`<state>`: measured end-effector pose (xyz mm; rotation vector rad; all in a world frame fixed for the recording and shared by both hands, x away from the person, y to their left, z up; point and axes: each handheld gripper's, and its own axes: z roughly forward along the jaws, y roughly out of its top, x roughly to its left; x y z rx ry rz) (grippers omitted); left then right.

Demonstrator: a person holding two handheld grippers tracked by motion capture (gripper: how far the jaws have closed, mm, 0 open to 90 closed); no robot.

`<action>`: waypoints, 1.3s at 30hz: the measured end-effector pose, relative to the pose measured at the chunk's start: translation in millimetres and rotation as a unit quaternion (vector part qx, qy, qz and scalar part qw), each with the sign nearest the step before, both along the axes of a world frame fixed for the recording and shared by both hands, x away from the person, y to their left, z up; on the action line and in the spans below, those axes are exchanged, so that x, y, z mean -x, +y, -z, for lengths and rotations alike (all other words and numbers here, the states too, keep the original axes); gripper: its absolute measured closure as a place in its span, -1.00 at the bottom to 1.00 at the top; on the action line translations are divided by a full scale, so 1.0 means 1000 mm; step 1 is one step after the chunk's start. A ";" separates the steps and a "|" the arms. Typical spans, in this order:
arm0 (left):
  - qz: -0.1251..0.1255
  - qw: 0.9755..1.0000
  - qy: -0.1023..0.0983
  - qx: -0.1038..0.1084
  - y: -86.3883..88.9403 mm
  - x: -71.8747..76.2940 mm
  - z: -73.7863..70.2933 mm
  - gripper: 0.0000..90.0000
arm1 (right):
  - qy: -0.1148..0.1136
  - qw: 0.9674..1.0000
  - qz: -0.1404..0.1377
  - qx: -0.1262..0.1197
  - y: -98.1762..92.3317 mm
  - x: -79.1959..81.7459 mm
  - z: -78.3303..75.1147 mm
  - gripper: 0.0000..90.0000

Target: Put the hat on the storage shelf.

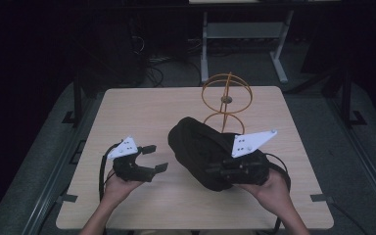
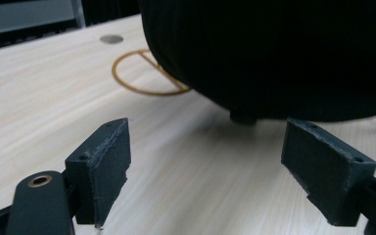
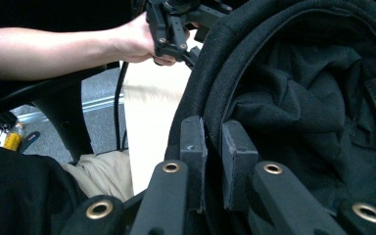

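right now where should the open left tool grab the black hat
Probably the thick rolled brim of the black hat on its near left side, approached low from the left. The right tool already pinches the opposite edge, and the left tool is open, facing that side.

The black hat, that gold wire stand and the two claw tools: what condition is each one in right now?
Black hat: tipped on the table, its rim pinched by the right gripper.
Gold wire stand: upright behind the hat, nothing on it.
Left gripper: open, holding nothing, beside the hat.
Right gripper: shut on the hat's rim.
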<state>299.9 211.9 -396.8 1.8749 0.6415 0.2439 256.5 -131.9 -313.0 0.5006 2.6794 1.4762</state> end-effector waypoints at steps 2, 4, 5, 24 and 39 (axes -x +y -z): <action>0.005 1.000 0.004 -0.005 -0.004 -0.003 -0.004 -0.59 | -0.002 1.000 -0.002 -0.001 -0.001 0.001 -0.002 0.81; 0.007 1.000 -0.002 0.001 -0.008 -0.006 -0.008 -0.59 | -0.005 1.000 -0.004 0.000 -0.001 0.002 -0.003 0.82; 0.010 1.000 -0.003 0.002 -0.010 -0.007 -0.010 -0.59 | -0.007 1.000 -0.005 0.000 -0.002 0.002 -0.004 0.81; 0.109 0.993 0.003 0.039 -0.031 -0.031 -0.023 0.17 | -0.016 0.998 -0.052 -0.014 -0.005 0.006 -0.009 0.82; 0.103 0.994 -0.015 0.027 -0.024 -0.028 -0.037 0.92 | 0.002 0.997 -0.057 -0.043 -0.011 0.001 0.001 0.81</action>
